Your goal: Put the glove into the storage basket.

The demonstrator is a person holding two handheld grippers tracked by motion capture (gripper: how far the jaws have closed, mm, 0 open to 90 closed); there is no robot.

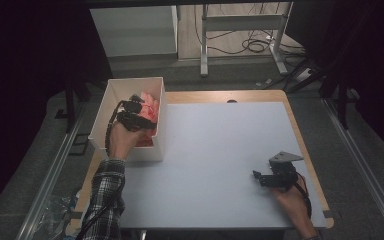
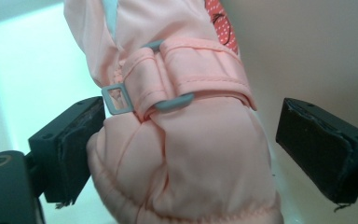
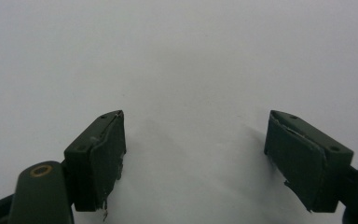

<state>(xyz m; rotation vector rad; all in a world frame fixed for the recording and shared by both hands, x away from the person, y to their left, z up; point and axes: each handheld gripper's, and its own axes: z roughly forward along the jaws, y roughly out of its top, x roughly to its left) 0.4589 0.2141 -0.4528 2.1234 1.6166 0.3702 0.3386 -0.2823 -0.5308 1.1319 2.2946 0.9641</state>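
Jaws, left gripper [image 2: 186,149]: spread, one to each side of a pink glove [image 2: 182,140]; the left pad touches or nearly touches the fabric, the right pad stands clear of it with a gap between, so nothing is pinched. Jaws, right gripper [image 3: 193,154]: spread wide, nothing between them, bare pale surface [image 3: 182,60] beyond. Glove: padded pink fabric, a pink wrist strap running through a grey buckle [image 2: 117,99], a red dotted patch near its upper edge; it lies inside a white box [image 1: 111,87], against the pale wall of that box. Box: open-topped, rectangular, standing at the far left of the surface [image 1: 220,150], its left side reaching past the edge; pink and red fabric shows within, toward its right wall. Left gripper [image 1: 139,107], high view: lowered into the box, over the pink fabric, held by the left hand [image 1: 122,140], whose plaid sleeve [image 1: 105,195] enters from the bottom edge. Right gripper [image 1: 260,177], high view: near the right front corner of the surface, well apart from the box, pointing left, a grey three-cornered plate [image 1: 285,158] on top, held by the right hand [image 1: 292,200]. Surface: light grey sheet over a wooden top, whose edge shows along the far and right sides. Surroundings: grey floor, a white table frame and black cables beyond the far edge.
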